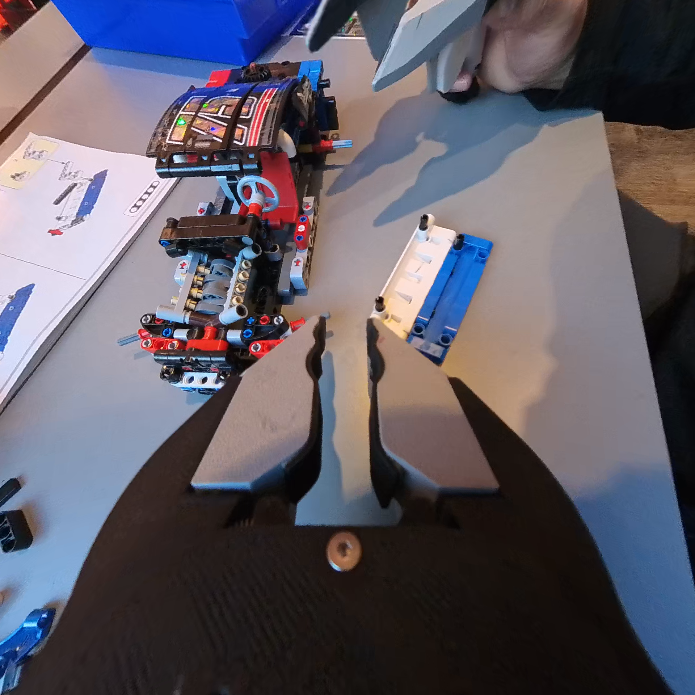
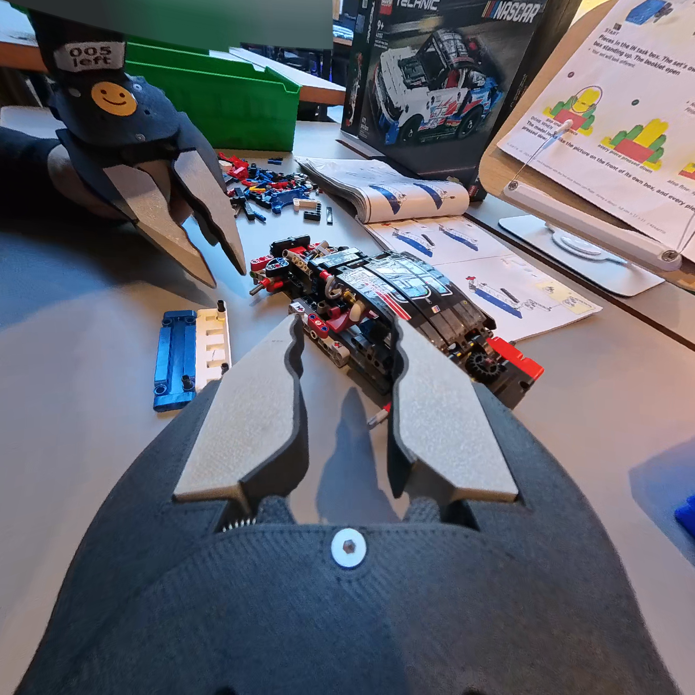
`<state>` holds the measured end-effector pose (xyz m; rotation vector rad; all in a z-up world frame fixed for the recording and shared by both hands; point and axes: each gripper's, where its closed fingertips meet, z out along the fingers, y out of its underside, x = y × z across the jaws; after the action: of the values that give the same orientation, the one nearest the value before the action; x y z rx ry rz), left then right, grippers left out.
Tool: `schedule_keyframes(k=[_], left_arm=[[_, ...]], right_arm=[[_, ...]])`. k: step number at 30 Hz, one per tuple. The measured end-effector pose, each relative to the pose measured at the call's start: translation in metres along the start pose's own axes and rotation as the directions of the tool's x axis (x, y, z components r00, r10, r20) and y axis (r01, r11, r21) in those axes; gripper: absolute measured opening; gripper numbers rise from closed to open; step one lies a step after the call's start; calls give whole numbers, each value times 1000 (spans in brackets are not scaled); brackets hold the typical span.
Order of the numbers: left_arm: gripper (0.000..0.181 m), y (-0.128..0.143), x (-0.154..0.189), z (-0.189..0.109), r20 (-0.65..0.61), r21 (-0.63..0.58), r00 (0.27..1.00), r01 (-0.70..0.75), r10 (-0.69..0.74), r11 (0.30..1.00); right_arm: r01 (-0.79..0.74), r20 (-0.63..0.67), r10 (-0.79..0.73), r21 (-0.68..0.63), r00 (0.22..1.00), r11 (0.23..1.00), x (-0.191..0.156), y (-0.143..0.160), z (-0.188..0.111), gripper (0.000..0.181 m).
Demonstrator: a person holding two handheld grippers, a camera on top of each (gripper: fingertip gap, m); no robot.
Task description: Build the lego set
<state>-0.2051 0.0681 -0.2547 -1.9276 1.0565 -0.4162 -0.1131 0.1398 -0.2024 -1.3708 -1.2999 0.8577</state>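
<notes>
A partly built Lego car (image 1: pixel 240 233), black, red and blue with a stickered curved roof, lies on the grey table. It also shows in the right wrist view (image 2: pixel 380 312). A flat blue and white panel assembly (image 1: pixel 432 289) with black pins lies apart from it, also visible in the right wrist view (image 2: pixel 191 353). My left gripper (image 1: pixel 345 323) is open and empty, hovering between the car's front and the panel. My right gripper (image 2: pixel 348 327) is open and empty, just short of the car's side. Each gripper shows in the other's view, the right (image 1: pixel 344 66) and the left (image 2: pixel 225 276).
An open instruction booklet (image 2: pixel 489 286) lies beside the car. A pile of loose pieces (image 2: pixel 270 184) sits behind it, with a green bin (image 2: pixel 225 101), the set's box (image 2: pixel 443 82) and a sheet on a stand (image 2: pixel 601 113). A blue bin (image 1: pixel 169 26) stands at the back. The table edge (image 1: pixel 620 225) is close to the panel. The tips of one gripper are about 15 cm away from the tips of the other.
</notes>
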Motion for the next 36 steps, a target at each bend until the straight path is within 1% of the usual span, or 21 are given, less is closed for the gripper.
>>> schedule_keyframes(k=[3, 6, 8, 10, 21, 36], left_arm=[[18, 1, -3, 1, 15, -7, 1000, 3, -3, 1000], [18, 1, -6, 1, 28, -8, 1000, 8, -8, 1000], [18, 1, -8, 0, 38, -6, 999, 13, -13, 1000], [19, 1, -9, 1, 45, -7, 999, 17, -16, 1000], [18, 1, -5, 6, 33, -26, 999, 2, -1, 1000], [18, 0, -7, 6, 51, -31, 999, -2, 4, 1000]], right_arm=[[-5, 19, 5, -3, 1000, 1000, -2, 0, 0, 32], [7, -3, -7, -7, 1000, 1000, 1, 1, 1, 28], [10, -16, -10, -13, 1000, 1000, 3, 2, 1, 28], [15, -26, -16, -12, 1000, 1000, 4, 1, 1, 33], [18, -33, -18, -8, 999, 1000, 5, 1, 0, 33], [34, -61, -35, -14, 998, 999, 9, 2, 1, 32]])
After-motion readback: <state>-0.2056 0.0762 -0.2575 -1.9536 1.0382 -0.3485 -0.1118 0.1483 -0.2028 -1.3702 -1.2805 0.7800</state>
